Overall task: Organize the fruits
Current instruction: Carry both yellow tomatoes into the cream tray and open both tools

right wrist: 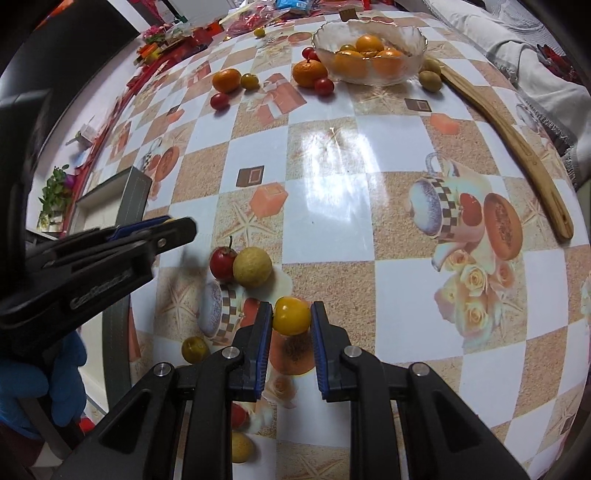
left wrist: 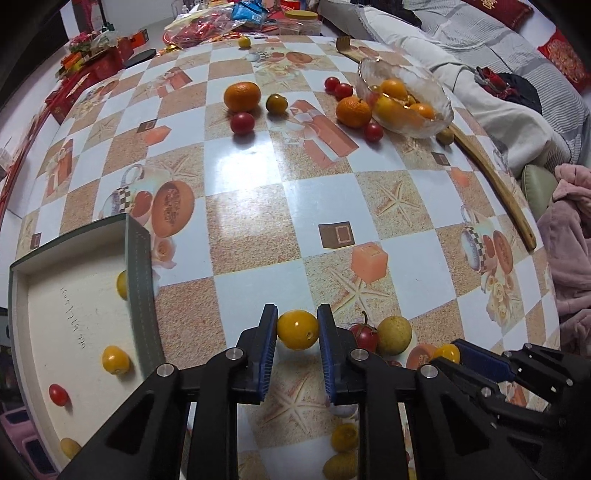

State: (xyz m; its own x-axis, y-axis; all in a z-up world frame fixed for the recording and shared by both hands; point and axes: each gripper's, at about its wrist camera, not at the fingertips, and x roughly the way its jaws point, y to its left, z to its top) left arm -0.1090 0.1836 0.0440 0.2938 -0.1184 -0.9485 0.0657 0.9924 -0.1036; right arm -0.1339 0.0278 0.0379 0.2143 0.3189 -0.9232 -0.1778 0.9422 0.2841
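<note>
My left gripper point(left wrist: 297, 328) is shut on a yellow kumquat point(left wrist: 297, 329), just right of the open box point(left wrist: 138, 280). The box holds yellow fruits point(left wrist: 115, 360) and a cherry tomato point(left wrist: 58, 394). My right gripper point(right wrist: 291, 315) is shut on another yellow kumquat point(right wrist: 291, 315); it shows at the lower right of the left wrist view point(left wrist: 456, 350). A red cherry tomato point(right wrist: 221, 263) and a pale round fruit point(right wrist: 252, 267) lie between the grippers. The left gripper shows at the left of the right wrist view point(right wrist: 168, 225).
A glass bowl point(right wrist: 410, 66) of oranges stands at the far side, with oranges point(right wrist: 226, 80), cherry tomatoes point(right wrist: 220, 100) and small fruits around it. A wooden shoehorn point(right wrist: 517, 144) lies along the right edge. Clutter point(left wrist: 207, 26) lines the far table edge. Bedding point(left wrist: 480, 74) lies at right.
</note>
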